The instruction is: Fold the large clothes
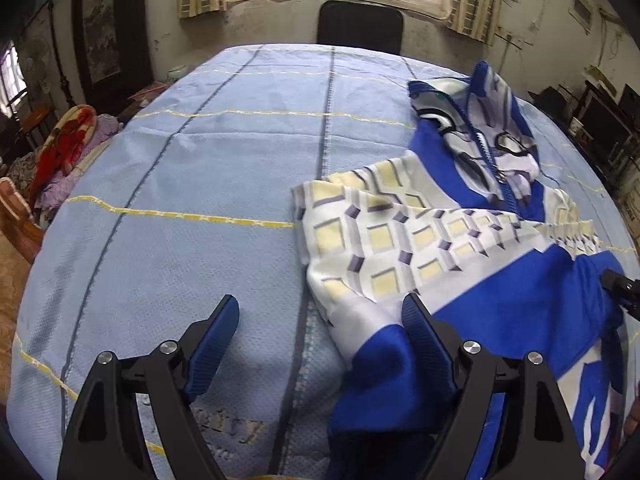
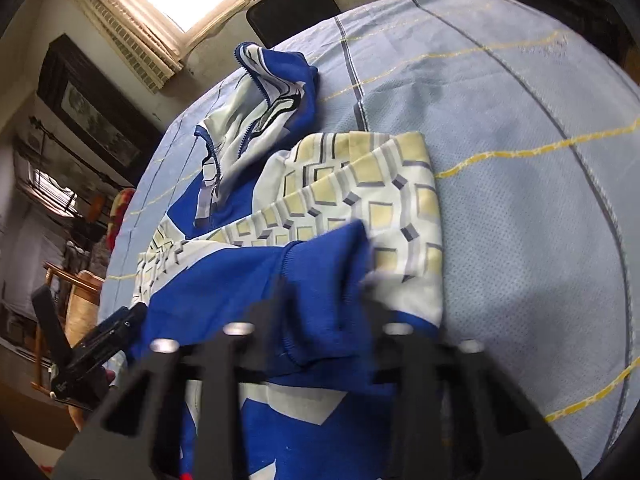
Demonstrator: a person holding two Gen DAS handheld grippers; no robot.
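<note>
Left gripper [image 1: 320,330] stands wide open at the near edge of the bench [image 1: 200,160], its right finger touching the blue hem of the jacket [image 1: 460,240], its left finger over bare cloth. Right gripper [image 2: 320,300] seems clamped on a bunched blue fold, though blur hides its fingertips. Jacket lies toward the bench's right side from the left gripper, long axis running from the near edge to the collar at the far edge; the right gripper is nearer
</note>
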